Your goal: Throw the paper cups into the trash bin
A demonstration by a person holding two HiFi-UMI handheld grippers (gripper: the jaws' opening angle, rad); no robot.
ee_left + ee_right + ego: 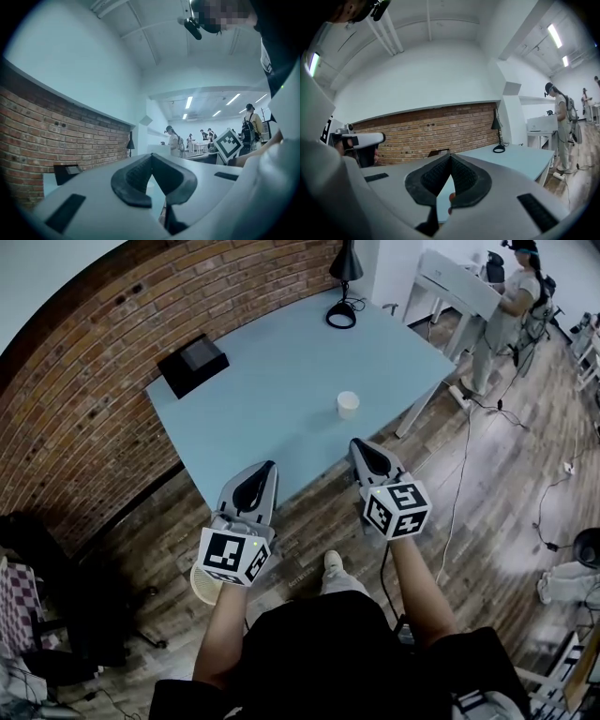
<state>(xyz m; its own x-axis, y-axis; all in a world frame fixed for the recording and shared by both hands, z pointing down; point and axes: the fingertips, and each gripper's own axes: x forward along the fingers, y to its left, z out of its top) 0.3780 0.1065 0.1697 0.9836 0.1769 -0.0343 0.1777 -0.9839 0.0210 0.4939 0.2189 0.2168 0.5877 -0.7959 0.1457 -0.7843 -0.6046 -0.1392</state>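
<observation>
Two grippers: your left gripper (268,469) and right gripper (360,446) are held at the table's near edge, each with its jaws pressed together on nothing.
Paper cup: one white cup (348,404) stands upright on the table, near your right gripper but apart from it.
Surface: pale blue table (272,381) set against a brick wall (75,381), with a black box (192,365) and a black desk lamp (344,277) towards its far side.
Room: wood plank floor (487,484); a person (511,296) stands at a white desk beyond.
</observation>
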